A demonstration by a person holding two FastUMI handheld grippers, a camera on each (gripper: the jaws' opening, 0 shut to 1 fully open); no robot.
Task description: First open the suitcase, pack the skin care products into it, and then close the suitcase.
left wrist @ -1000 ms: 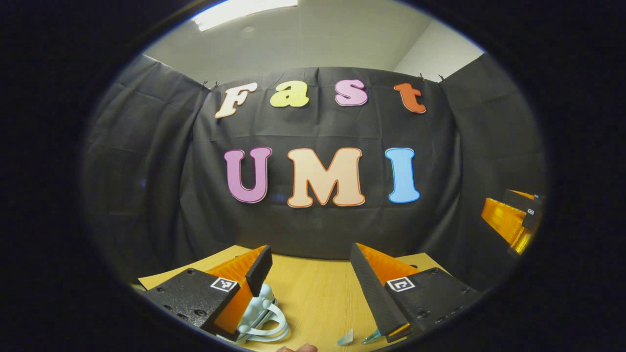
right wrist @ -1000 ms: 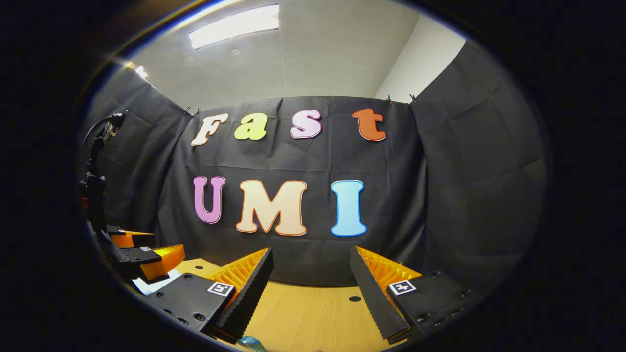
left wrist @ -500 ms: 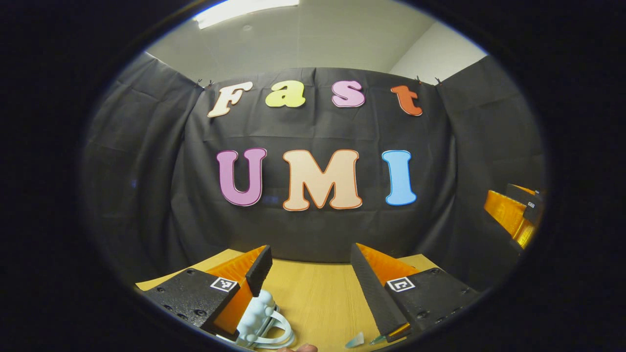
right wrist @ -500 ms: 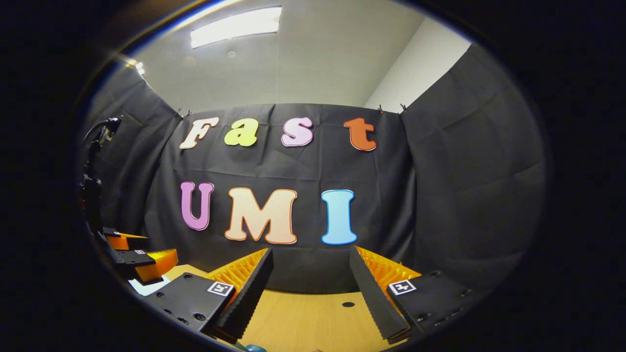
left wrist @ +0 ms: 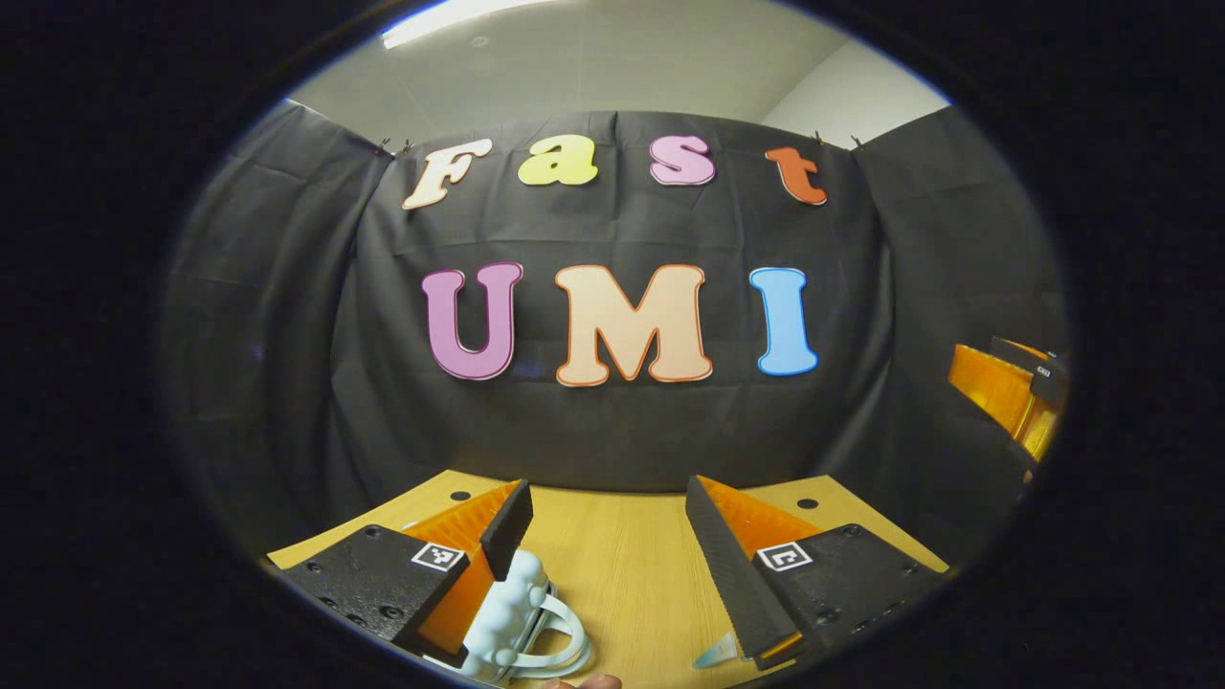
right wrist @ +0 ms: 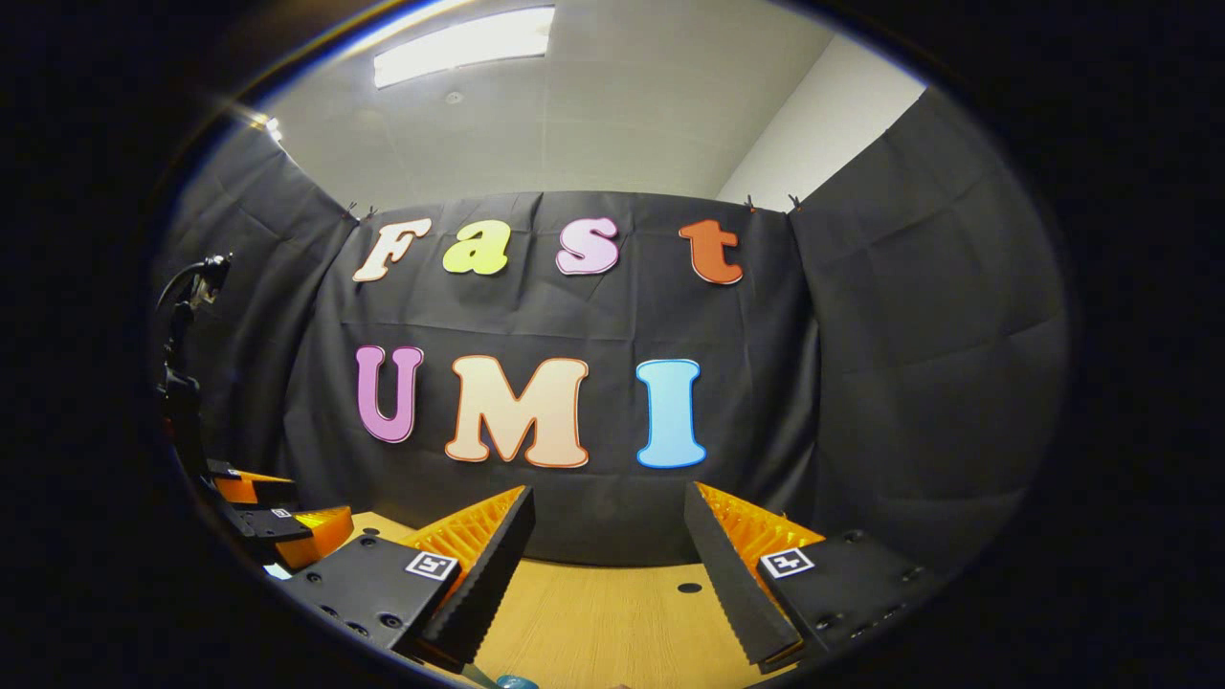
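Nearest, both sets of fingers spread and empty, left gripper (left wrist: 609, 522) hovering just right of a pale bumpy-topped item with a looped handle (left wrist: 517, 617), likely the suitcase, on the wooden tabletop (left wrist: 622, 565), right gripper (right wrist: 609, 536) farther right; opening seemingly not begun, next needing a descent onto it.

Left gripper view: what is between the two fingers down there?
Just bare wooden table. The left gripper is open, and the pale knobbly thing with a looped handle sits beside one finger, not between them.
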